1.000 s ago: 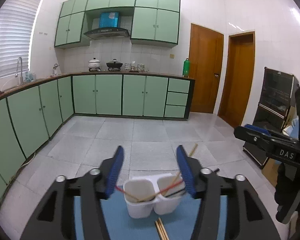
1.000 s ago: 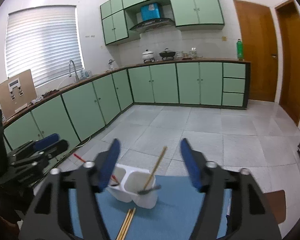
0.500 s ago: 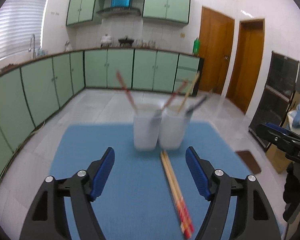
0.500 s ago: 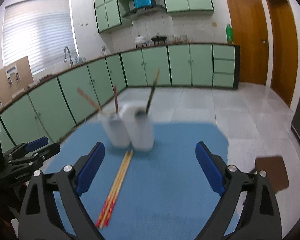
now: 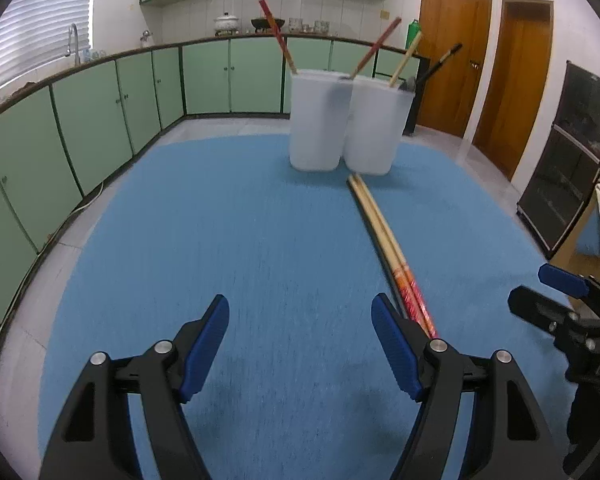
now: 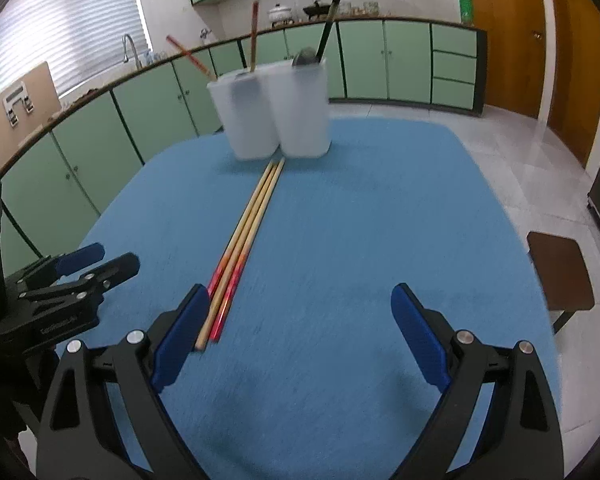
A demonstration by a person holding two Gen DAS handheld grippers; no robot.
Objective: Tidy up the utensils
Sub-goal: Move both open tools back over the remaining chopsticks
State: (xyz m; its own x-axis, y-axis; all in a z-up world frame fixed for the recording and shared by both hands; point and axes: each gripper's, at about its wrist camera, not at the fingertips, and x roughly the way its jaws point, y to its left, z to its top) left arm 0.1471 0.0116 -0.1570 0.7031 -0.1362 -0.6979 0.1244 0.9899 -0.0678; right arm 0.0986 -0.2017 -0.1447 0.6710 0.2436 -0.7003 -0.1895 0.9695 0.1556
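Surface: blue mat [image 5: 228, 240] over a table, kitchen behind it, slight motion blur in both views.
Left gripper [image 5: 300, 344]: low over the near part of the mat, jaws spread wide, nothing between the blue pads, only bare mat.
Right gripper [image 6: 300, 330]: also low over the mat, jaws very wide, empty; its left pad sits just beside the near ends of the loose chopsticks, contact cannot be told.
Writing: embossed lettering on the black gripper bodies seen from the opposite camera, too blurred and turned to read.
Loose chopsticks [image 6: 244, 236]: a pair lying flat on the mat side by side, red patterned ends toward the grippers, plain wooden tips pointing at the holder. In the left view they [image 5: 384, 236] run just right of that gripper's right pad.
Holder [image 5: 346, 122]: white plastic twin-compartment utensil holder, upright, at the far part of the mat; the chopstick tips reach nearly to its base.
Holder contents: red-ended chopsticks [image 5: 278, 36] leaning out of the compartments, a dark-handled utensil [image 6: 328, 20] in the compartment on the right in the right view.
Stool [image 6: 560, 272]: brown seat beside the table, right side.
Background: green cabinets [image 5: 204, 76], sink tap, window blinds, pots on the counter, green bottle [image 6: 465, 5], two wooden doors.
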